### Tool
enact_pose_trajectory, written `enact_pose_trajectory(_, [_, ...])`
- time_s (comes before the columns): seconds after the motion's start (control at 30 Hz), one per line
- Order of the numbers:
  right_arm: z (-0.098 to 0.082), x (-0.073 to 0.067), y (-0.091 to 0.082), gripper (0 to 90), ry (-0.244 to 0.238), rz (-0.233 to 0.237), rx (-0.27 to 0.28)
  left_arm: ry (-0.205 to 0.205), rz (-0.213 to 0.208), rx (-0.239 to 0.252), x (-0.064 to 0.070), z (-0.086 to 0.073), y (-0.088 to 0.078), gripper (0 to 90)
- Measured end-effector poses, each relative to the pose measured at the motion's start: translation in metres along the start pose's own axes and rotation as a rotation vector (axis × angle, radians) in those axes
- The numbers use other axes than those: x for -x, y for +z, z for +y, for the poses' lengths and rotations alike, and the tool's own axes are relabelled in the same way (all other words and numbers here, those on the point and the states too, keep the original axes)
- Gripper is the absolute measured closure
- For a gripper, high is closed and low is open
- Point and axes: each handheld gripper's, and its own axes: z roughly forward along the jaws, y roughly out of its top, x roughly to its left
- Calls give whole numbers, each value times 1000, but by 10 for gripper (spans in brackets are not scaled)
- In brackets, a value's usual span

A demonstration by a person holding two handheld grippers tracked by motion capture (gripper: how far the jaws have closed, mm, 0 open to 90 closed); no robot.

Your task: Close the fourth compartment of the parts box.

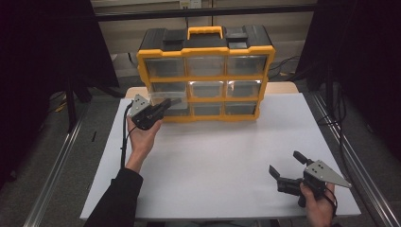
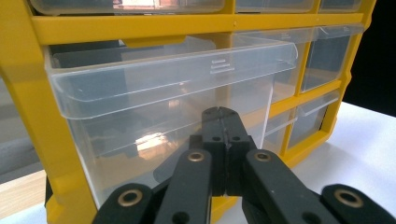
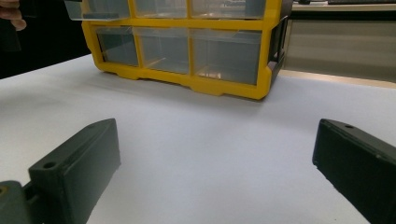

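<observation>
Pushing the pulled-out clear drawer [image 2: 173, 79] into the yellow organizer [image 1: 206, 75]: my left gripper [image 2: 219, 116] is clenched empty against its front; right gripper [image 1: 286, 170] waits released. Next, press straight inward.

One yellow-framed organiser [image 1: 205, 78] stands at the far edge of the one white worktop [image 1: 222, 156]. It holds nine clear drawers, three rows of three; eight sit flush in the frame and one, the drawer [image 2: 173, 79] at the left end of the middle row, is pulled partway out. On the organiser's top there is one yellow carry handle [image 1: 204, 32] and two black lid sections, one on each side of it. Two tongs are over the worktop: the left tongs [image 1: 161, 109] at the organiser's front, the right tongs [image 1: 286, 168] near the near right corner. Two hands hold them, one each.
</observation>
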Motion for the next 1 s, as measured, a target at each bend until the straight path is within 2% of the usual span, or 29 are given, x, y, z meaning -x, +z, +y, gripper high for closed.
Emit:
enact_pose_trajectory(0.07, [0,0,0,4,-1,-1,1,-9,2,6,0,0,1,900])
enact_pose_trajectory(0.17, [0,0,0,4,1,0,1,9,3,-7,-1,1,1,900])
enact_pose_trajectory(0.4, [0,0,0,4,1,1,1,7,8,-8,-1,2,2,900])
enact_pose_trajectory(0.43, [0,0,0,4,1,3,-1,19,8,-16,-2,2,2,900])
enact_pose_trajectory(0.5, [0,0,0,4,0,3,-2,8,12,-9,-2,2,3,900])
enact_pose_trajectory(0.67, [0,0,0,4,2,1,2,21,11,-21,-3,3,4,900])
enact_pose_trajectory(1.0, [0,0,0,4,1,2,1,15,27,-20,-4,3,6,900])
